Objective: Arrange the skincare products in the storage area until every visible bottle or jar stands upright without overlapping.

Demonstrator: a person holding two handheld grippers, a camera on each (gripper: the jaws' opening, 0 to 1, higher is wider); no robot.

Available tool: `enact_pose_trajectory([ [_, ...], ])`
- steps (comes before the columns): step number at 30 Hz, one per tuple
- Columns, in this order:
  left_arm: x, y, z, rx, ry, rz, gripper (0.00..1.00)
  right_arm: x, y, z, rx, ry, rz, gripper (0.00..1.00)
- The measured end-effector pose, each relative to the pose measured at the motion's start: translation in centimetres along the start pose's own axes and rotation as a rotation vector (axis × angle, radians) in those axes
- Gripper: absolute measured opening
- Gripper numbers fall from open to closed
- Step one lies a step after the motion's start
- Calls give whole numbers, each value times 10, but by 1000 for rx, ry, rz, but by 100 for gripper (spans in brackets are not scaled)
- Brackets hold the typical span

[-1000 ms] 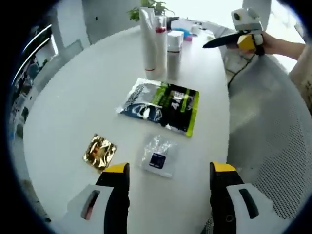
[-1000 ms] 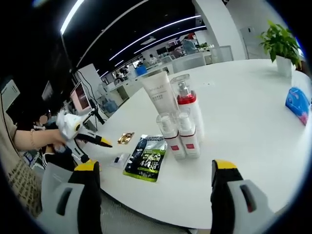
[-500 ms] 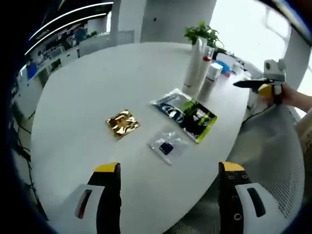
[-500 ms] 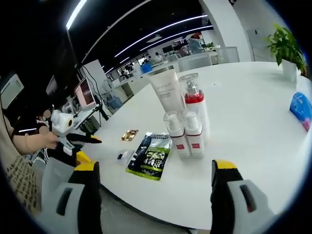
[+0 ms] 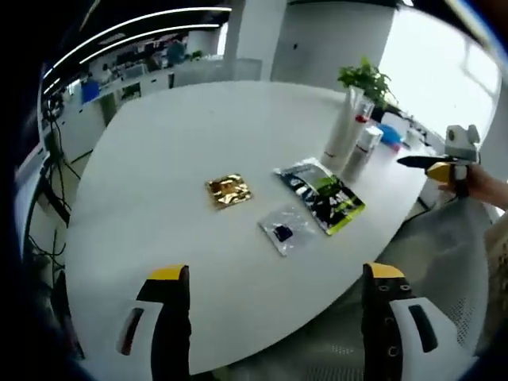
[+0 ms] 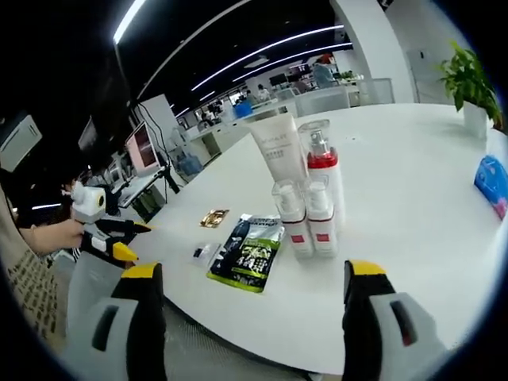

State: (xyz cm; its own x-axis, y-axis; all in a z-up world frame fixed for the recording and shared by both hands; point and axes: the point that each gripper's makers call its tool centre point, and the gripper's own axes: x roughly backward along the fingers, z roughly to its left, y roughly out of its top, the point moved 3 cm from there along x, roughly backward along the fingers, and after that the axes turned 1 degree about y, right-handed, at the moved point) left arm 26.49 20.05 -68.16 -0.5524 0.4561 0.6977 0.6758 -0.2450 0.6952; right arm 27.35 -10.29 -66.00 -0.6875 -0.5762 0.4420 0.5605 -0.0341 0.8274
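Note:
A white tube (image 6: 277,149), a clear pump bottle with a red band (image 6: 321,168) and two small red-labelled bottles (image 6: 303,216) stand upright in a tight cluster on the white round table (image 6: 397,238). In the left gripper view the same cluster (image 5: 352,135) is far off. A black-and-green sachet (image 5: 321,199), a clear sachet (image 5: 282,232) and a gold sachet (image 5: 228,190) lie flat. My left gripper (image 5: 276,274) hangs open off the table's near edge. My right gripper (image 6: 254,270) is open too, short of the bottles.
A potted plant (image 5: 365,78) stands behind the bottles, and a blue pack (image 6: 491,178) lies at the table's far right. A mesh chair (image 5: 444,254) sits beside the table. Desks and monitors (image 6: 139,163) fill the office behind. The other hand-held gripper (image 6: 107,236) hovers left of the table.
The left gripper has drawn back from the table, so the sachets look smaller and farther. In the right gripper view it has slid left, away from the edge. The products have not moved.

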Motion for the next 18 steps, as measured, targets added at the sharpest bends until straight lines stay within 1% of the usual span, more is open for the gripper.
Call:
enact_pose_trajectory([
  [4, 1, -1, 1, 40, 22, -14, 91, 1, 1, 1, 1, 0, -6, 94],
  [5, 2, -2, 1, 31, 30, -2, 91, 1, 0, 1, 2, 0, -5, 94],
  [7, 3, -1, 1, 8, 42, -11, 92, 1, 0, 1, 4, 3, -5, 94],
  [10, 3, -1, 2, 17, 37, -14, 93, 1, 1, 2, 7, 4, -7, 94],
  [13, 4, 0, 5, 24, 51, -21, 93, 1, 1, 1, 2, 4, -13, 94],
  [18, 4, 0, 7, 26, 52, -21, 93, 1, 1, 2, 4, 5, -12, 94],
])
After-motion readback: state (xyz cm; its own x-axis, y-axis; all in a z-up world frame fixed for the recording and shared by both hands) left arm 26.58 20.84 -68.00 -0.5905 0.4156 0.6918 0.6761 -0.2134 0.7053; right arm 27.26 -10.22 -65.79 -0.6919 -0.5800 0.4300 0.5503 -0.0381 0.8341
